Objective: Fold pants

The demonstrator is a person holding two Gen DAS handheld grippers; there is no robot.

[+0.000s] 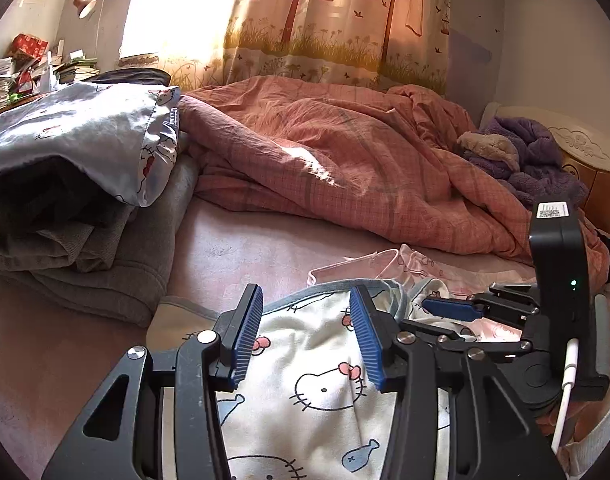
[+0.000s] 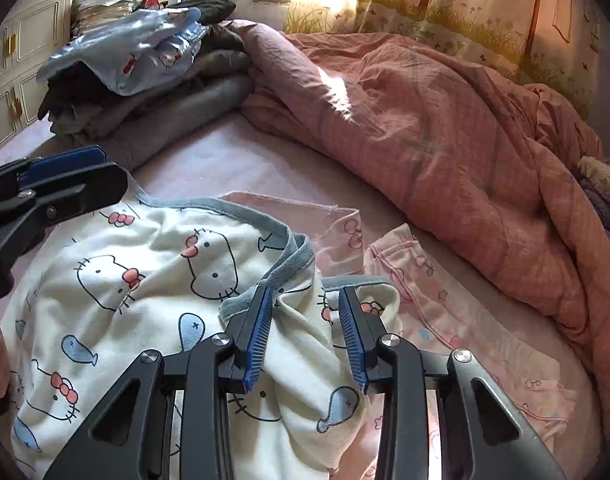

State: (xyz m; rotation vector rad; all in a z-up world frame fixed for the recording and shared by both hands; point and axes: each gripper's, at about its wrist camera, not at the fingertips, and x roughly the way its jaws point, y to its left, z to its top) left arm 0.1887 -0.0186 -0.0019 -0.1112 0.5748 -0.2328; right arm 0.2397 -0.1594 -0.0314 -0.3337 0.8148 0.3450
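The pants (image 2: 153,280) are white with cat-face and fish prints and a grey-blue waistband (image 2: 265,224). They lie crumpled on the pink bed sheet (image 2: 225,168). My left gripper (image 1: 307,300) hovers over their waistband edge (image 1: 305,290) with its jaws apart and the cloth (image 1: 317,380) lying below them, not pinched. It also shows at the left of the right wrist view as the left gripper (image 2: 113,176). My right gripper (image 2: 305,296) stands open astride a raised fold of the pants near the waistband corner, and the pads do not visibly press it. From the left wrist view, the right gripper (image 1: 461,300) sits low at the right.
A pale pink printed garment (image 2: 445,304) lies just right of the pants. A rumpled pink quilt (image 2: 425,128) fills the far side of the bed. A pile of folded grey and blue clothes (image 2: 145,80) sits at the far left. A purple fleece (image 1: 537,160) lies by the headboard.
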